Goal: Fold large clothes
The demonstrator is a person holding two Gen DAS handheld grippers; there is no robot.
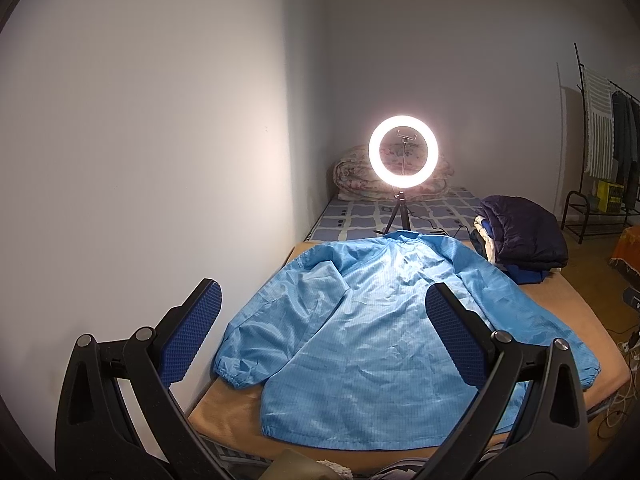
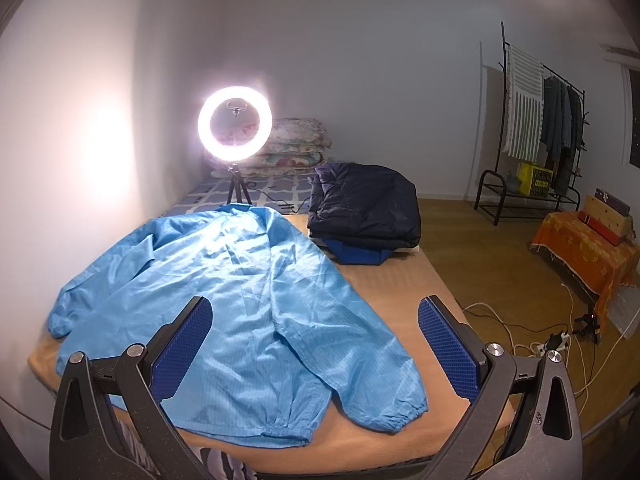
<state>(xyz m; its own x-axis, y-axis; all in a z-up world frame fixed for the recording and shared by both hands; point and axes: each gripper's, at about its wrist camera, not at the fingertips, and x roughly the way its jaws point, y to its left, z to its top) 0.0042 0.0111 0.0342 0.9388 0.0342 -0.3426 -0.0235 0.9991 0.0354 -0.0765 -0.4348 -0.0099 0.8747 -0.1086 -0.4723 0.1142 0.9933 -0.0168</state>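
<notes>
**Both grippers held wide above a spread jacket**

Nearest the lens, the left gripper (image 1: 324, 332) hovers above the bed with its blue-padded fingers (image 1: 192, 332) spread wide, holding nothing. The right gripper (image 2: 316, 344) is likewise fully parted and empty, raised over the near edge. Beneath both lies the light blue jacket (image 1: 368, 332), spread flat on the tan blanket (image 2: 404, 280) that covers the bed, hem toward the cameras, collar away, both sleeves angled outward with elastic cuffs near the blanket's edge. Beyond the jacket's right shoulder sits a stack of folded clothes (image 2: 364, 204), a dark navy padded garment on top. Farther back, a lit ring light (image 1: 403, 153) stands on a small tripod, with folded floral quilts (image 2: 296, 144) against the wall behind it. A clothes rack (image 2: 536, 136) stands at the far right.
</notes>
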